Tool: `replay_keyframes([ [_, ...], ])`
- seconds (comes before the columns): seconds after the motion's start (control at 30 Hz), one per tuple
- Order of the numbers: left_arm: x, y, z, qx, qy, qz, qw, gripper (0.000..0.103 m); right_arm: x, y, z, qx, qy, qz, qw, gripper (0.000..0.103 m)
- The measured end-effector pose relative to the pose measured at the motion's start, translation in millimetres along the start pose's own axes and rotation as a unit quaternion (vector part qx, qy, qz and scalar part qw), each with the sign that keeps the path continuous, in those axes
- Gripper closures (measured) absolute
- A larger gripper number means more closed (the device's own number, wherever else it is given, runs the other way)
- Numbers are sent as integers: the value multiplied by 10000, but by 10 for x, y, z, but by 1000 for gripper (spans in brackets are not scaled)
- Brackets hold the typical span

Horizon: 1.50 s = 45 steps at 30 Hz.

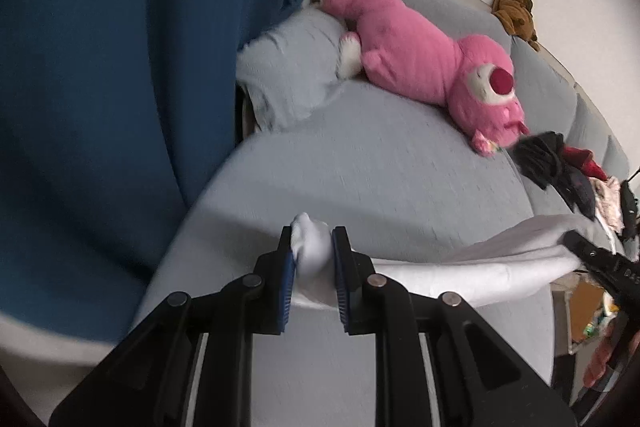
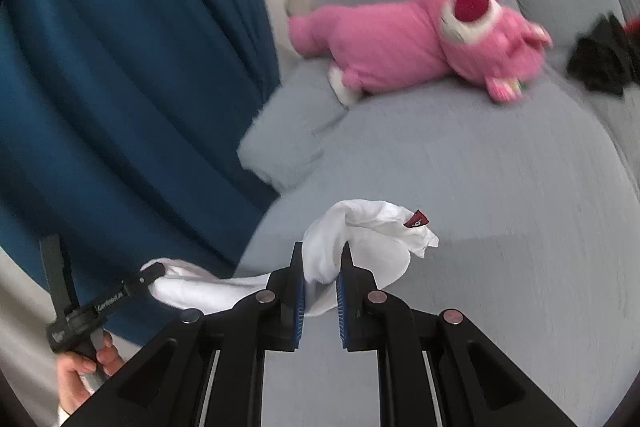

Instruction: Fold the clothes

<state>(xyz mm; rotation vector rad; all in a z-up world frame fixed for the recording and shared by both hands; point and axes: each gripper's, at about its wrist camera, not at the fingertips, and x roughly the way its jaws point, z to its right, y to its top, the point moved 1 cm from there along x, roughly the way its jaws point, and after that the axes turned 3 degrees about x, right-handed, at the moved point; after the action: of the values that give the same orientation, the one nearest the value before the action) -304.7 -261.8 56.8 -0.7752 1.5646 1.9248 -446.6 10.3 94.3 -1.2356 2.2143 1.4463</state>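
Note:
A white garment (image 1: 460, 269) hangs stretched in the air above the grey sofa seat (image 1: 380, 179). My left gripper (image 1: 312, 247) is shut on one bunched end of it, white cloth bulging up between the blue pads. My right gripper (image 2: 322, 261) is shut on the other end (image 2: 360, 239), where a small red label (image 2: 416, 219) sticks out. In the left wrist view the right gripper (image 1: 576, 247) shows at the right edge with cloth in its tip. In the right wrist view the left gripper (image 2: 154, 273) appears at lower left, held by a hand (image 2: 84, 371).
A large pink plush bear (image 1: 420, 59) lies along the sofa back. A pile of dark and red clothes (image 1: 560, 163) sits on the seat to the right. A blue curtain (image 1: 100, 67) hangs on the left, and a brown plush toy (image 1: 516, 11) rests on the backrest top.

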Motion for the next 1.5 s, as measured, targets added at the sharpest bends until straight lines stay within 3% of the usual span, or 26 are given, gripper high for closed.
replay_keyframes([
  [0.1, 19, 220, -32, 122, 191, 424, 9988, 87, 115, 47, -152, -504, -45, 260, 9984, 91],
  [0.17, 168, 241, -61, 220, 322, 463, 9982, 87, 349, -69, -128, -587, -229, -16, 9980, 91],
  [0.33, 749, -250, -249, 339, 589, -309, 9972, 87, 881, -809, 207, -461, -435, -1045, 9925, 91],
  [0.4, 864, -508, -363, 296, 469, -572, 9968, 87, 957, -1126, 270, -404, -396, -1400, 9885, 91],
  [0.57, 890, -898, -538, 291, 457, -881, 9946, 87, 954, -1622, 322, -490, -490, -1796, 9813, 91],
  [0.67, 904, -1060, -613, 259, 423, -1039, 9933, 87, 975, -1716, 345, -486, -585, -1821, 9803, 90],
  [0.8, 960, -1293, -748, 488, 996, -1176, 9868, 87, 1010, -1807, 422, -372, -731, -1930, 9778, 87],
  [0.97, 1038, -1479, -1101, 195, 1253, -1477, 9809, 87, 946, -1870, 488, -432, -1040, -2045, 9724, 82],
  [1.07, 883, -1470, -1160, 123, 1158, -1289, 9848, 87, 745, -1870, 595, -423, -1369, -1873, 9718, 81],
  [1.13, 780, -1463, -1033, 381, 1096, -1147, 9866, 87, 567, -1793, 602, -682, -1730, -1400, 9725, 81],
  [1.2, 706, -1457, -833, 637, 899, -1015, 9887, 87, 462, -1683, 506, -1063, -1827, -988, 9724, 81],
  [1.37, 708, -1424, -271, 1236, 547, -724, 9882, 79, 532, -1642, 177, -1587, -1108, -1020, 9758, 81],
  [1.5, 903, -1376, -61, 1419, 594, -649, 9860, 77, 704, -1796, 127, -1827, -1161, -1245, 9683, 81],
])
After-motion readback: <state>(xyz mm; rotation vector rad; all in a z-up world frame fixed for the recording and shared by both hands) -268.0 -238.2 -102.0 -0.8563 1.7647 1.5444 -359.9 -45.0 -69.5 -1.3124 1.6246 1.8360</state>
